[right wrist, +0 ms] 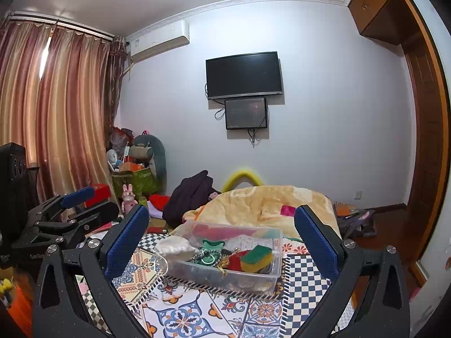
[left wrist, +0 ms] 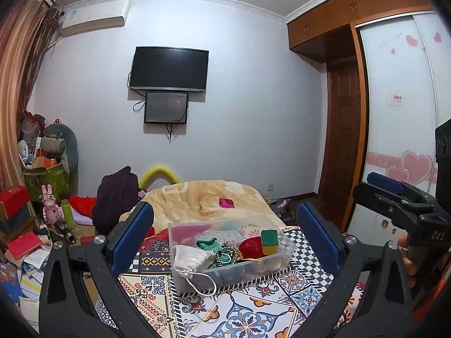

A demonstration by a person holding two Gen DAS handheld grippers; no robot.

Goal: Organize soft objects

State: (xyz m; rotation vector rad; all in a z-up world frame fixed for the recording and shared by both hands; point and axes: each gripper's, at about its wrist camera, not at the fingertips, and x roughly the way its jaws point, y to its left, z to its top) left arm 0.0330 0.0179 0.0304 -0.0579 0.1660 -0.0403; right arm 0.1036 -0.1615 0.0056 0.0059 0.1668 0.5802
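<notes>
Both the left gripper (left wrist: 225, 236) and the right gripper (right wrist: 222, 238) hung wide apart and empty, probably just framing the clear plastic bin (left wrist: 284, 256) before a pick. The bin sat on the patterned bedspread (left wrist: 245, 312), stuffed with a white drawstring pouch (left wrist: 191, 260), a sponge (left wrist: 269, 241) and a red pouch (left wrist: 251, 248). The tangled stuff under them was too murky to identify, and the bin's far end was blurry through the plastic

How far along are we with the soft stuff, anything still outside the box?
Mostly done, it seems: the clear box on the patterned bedspread already holds the sponge, red pouch and green cloth. The white drawstring bag drapes over its rim. Left gripper and right gripper are open, holding nothing. Left: tuck the bag in.
</notes>
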